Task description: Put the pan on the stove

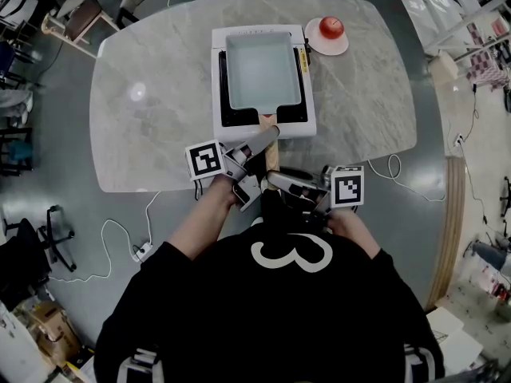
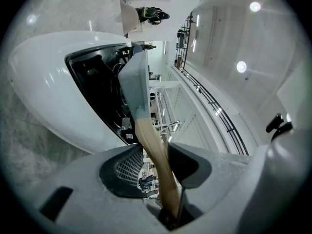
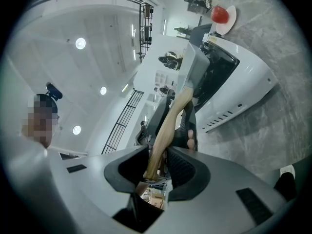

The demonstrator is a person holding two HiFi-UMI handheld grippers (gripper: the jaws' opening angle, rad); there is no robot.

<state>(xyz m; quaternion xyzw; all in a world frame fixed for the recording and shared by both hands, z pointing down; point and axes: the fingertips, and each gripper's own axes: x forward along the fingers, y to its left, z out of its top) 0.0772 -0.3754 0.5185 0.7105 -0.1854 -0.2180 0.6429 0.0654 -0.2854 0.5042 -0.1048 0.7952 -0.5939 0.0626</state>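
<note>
Marble table (image 1: pixel 144 134); red fruit (image 1: pixel 330 27) near stove (image 1: pixel 239 131)

Marble table (image 1: pixel 144 118) bears a white stove (image 1: pixel 239 132) and a plate (image 1: pixel 319 46)

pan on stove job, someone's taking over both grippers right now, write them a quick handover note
Grippers: left gripper has its jaws apart around the pan's wooden handle, with a gap on one side. right gripper is likewise open, with the handle end between its jaws.
Things: pan sits on the stove, on the table.
Done: pan placed.
Left: probably only drawing both grippers back off the handle.
</note>
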